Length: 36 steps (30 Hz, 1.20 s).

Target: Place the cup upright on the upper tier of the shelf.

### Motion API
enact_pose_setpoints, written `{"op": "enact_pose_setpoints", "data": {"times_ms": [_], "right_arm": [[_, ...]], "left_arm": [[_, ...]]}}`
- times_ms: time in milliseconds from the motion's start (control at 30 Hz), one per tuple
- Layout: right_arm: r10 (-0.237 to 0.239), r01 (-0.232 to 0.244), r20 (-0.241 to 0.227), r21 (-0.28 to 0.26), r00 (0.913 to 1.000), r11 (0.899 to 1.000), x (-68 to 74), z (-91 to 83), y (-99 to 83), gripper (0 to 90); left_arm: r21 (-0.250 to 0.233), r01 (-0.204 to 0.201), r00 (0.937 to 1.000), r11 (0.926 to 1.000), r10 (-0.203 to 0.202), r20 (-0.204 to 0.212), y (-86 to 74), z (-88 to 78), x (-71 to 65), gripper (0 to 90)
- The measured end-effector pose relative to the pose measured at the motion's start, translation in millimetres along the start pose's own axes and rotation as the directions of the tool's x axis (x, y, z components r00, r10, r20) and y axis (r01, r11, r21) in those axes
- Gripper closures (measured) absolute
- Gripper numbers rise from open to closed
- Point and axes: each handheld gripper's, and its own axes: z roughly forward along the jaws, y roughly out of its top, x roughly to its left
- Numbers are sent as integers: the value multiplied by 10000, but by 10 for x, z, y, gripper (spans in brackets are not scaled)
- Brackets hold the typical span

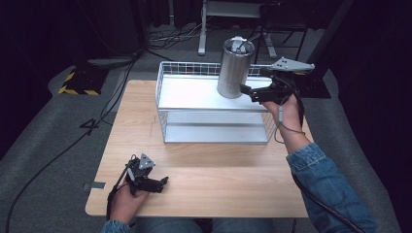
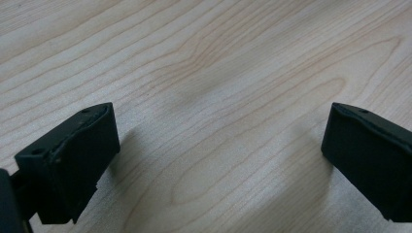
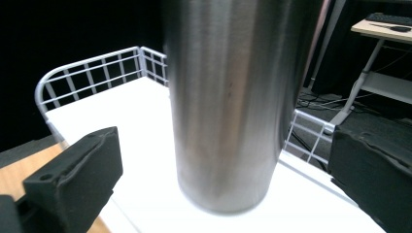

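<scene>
Light wood counter (image 1: 209, 184), two-tier white wire rack (image 1: 167, 85) at its far middle. Tall brushed steel cylinder cup (image 1: 234, 68) stands upright on the rack's top white shelf (image 1: 189, 92), toward the right side, something pale inside its open mouth, can't tell what. Right tongs (image 1: 246, 91) at the cup's lower right, grey three-cornered plate on top; in the right gripper view the black jaws sit wide apart, one each side of the steel cup (image 3: 233, 102), gaps visible on both sides, not touching it. Left tongs (image 1: 163, 181) low over the counter's near left, well apart from the rack, held in the left hand (image 1: 127, 199); left gripper view shows jaws spread wide over bare wood grain (image 2: 214, 73), nothing between them. Right forearm in a denim sleeve (image 1: 330, 189). Cables trail over the grey floor (image 1: 43, 145) behind.
</scene>
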Motion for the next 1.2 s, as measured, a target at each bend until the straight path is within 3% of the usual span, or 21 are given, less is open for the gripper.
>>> {"op": "enact_pose_setpoints", "data": {"times_ms": [300, 600, 867, 1200], "right_arm": [[-66, 64, -425, -53, 9991, 10000, 78, -332, -109, 0], [-384, 393, -490, 167, 9981, 9991, 143, -617, -264, 0], [-574, 617, -622, 691, 9964, 9957, 201, -771, -438, 1], [-430, 531, -801, 1286, 9959, 9903, 281, -891, -738, 1]], "left_arm": [[-14, -63, 10000, 10000, 62, -35, 8, 7, 7, 7], [-33, -35, 10000, 10000, 35, -36, 15, 15, 8, 7], [-31, -44, 10000, 10000, 44, -57, 13, 13, 7, 7], [-28, -52, 10000, 10000, 51, -59, 13, 12, 7, 7]]}}
